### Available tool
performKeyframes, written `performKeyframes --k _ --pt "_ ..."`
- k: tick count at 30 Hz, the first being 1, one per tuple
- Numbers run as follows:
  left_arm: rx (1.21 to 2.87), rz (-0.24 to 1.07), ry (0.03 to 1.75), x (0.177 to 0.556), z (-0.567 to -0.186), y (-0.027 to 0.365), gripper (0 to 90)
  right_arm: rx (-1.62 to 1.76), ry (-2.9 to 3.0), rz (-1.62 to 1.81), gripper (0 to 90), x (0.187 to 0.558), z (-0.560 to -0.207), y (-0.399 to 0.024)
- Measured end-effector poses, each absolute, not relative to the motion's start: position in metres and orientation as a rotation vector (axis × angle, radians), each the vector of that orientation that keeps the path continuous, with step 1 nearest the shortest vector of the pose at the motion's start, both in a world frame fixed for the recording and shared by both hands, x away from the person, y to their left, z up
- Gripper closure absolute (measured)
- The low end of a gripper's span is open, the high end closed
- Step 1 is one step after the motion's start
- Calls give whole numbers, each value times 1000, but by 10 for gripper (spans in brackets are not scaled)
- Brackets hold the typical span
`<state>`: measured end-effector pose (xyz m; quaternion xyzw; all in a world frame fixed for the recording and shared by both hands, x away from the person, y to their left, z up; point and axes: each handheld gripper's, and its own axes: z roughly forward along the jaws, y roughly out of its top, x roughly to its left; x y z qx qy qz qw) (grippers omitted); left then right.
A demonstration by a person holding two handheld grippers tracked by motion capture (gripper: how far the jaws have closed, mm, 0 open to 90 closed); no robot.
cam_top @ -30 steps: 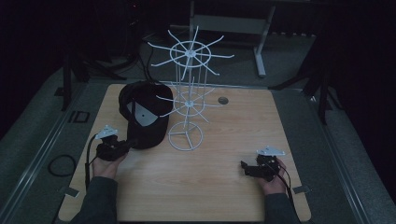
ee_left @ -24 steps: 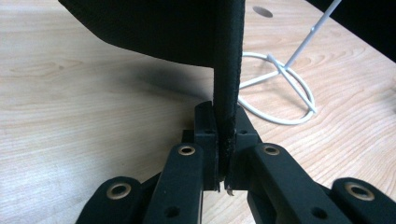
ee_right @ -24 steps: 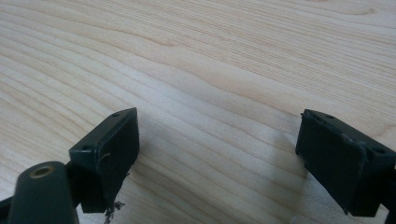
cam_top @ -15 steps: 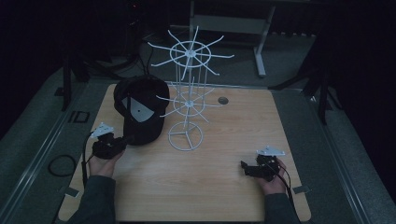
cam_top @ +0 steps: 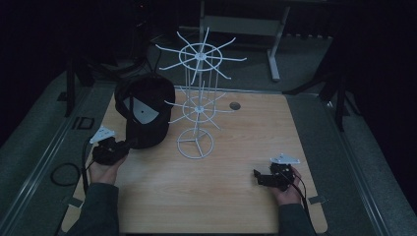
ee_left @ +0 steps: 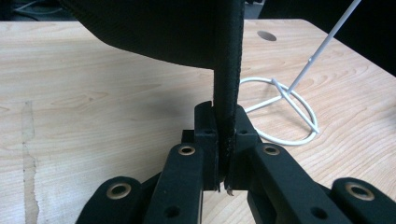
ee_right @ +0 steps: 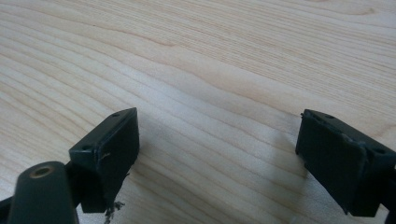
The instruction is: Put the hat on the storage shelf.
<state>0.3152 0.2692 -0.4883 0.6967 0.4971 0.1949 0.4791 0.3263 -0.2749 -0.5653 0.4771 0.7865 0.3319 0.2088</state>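
A black cap [cam_top: 146, 110] with a white label inside hangs tilted above the table's left side, its opening facing the camera. My left gripper [cam_top: 129, 144] is shut on the cap's brim [ee_left: 227, 70], which runs up between the pads in the left gripper view. A white wire rack [cam_top: 197, 98] with spoke arms stands just right of the cap, and its ring base [ee_left: 285, 114] lies on the wood. My right gripper [cam_top: 256, 176] rests low at the table's front right, its jaws open over bare wood [ee_right: 219, 93].
The wooden table [cam_top: 236, 206] has a small round hole [cam_top: 234, 105] behind the rack. Dark floor and metal stand legs [cam_top: 275, 54] lie beyond the far edge. A cable loop [cam_top: 64, 173] lies off the table's left side.
My left hand has lifted the cap and tipped it up and back, so its inside and white label face the camera more. The right hand has not moved.
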Motion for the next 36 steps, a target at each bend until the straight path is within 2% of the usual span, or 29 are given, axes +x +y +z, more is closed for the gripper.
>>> performKeyframes --k 36 --pt "1676 530 1167 310 -464 267 862 1328 2188 924 132 326 -565 -275"
